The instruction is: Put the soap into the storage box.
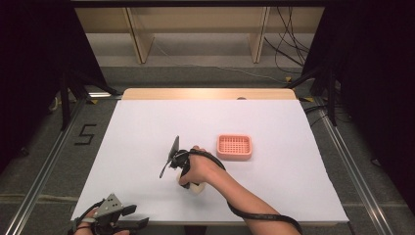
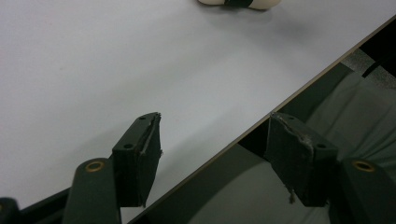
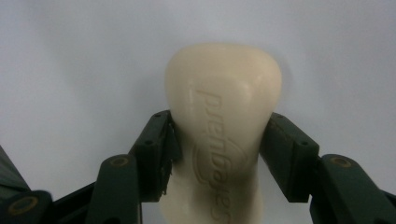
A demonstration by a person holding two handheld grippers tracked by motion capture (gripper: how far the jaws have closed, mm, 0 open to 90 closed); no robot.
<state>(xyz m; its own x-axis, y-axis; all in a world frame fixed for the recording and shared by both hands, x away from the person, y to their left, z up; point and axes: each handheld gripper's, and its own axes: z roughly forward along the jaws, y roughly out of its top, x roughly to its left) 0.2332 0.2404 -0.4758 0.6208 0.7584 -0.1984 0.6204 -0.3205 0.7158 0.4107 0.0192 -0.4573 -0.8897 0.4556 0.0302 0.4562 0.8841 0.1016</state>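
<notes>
A cream bar of soap (image 3: 223,107) with raised lettering lies on the white table (image 1: 147,127), a little in front of its middle. My right gripper (image 3: 219,135) points down at it, and both pads press on its narrow waist. In the high view the hand covers most of the soap (image 1: 197,188), and the right gripper (image 1: 190,182) sits over it. My left gripper (image 1: 138,216) rests at the table's front left corner. Its jaws stand open over the table edge (image 2: 243,135) with nothing between them, and the left gripper (image 2: 215,140) faces the far-off soap (image 2: 240,2).
A pink slotted soap dish (image 1: 234,147) stands to the right of the soap and slightly farther back. A black cable (image 1: 254,214) trails from the right gripper along the forearm. Beyond the table are wooden shelf legs (image 1: 139,44) and floor cables.
</notes>
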